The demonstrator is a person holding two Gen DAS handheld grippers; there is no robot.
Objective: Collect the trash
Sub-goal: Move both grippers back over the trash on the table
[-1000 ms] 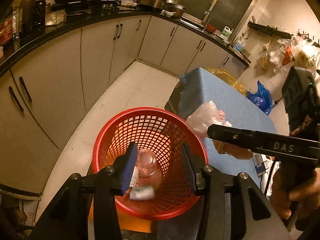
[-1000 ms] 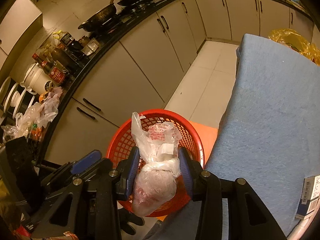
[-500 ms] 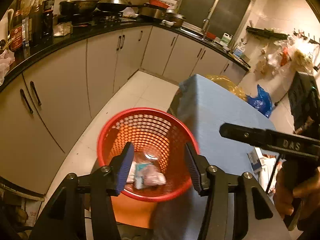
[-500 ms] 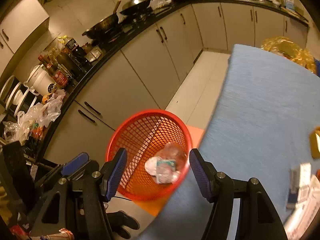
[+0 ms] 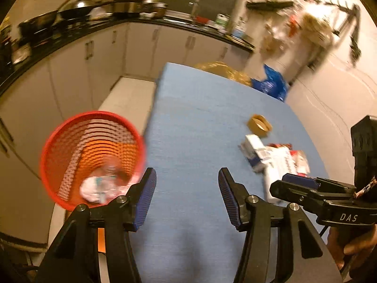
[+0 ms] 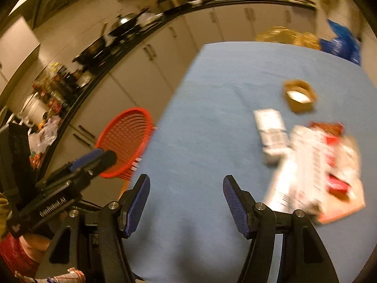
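The small white carton (image 6: 272,134) lies flat, long axis pointing away across the blue table (image 6: 212,122). The red mesh basket (image 5: 90,155) holds crumpled bags. Left gripper (image 5: 186,195) and right gripper (image 6: 186,202) both stand open, empty.

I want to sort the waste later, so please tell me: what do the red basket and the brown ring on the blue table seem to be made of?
The red mesh basket looks like moulded plastic, glossy, judging by its even lattice walls and smooth rim. The brown ring on the blue table looks like a roll of packing tape, probably a cardboard core; blur leaves this open.
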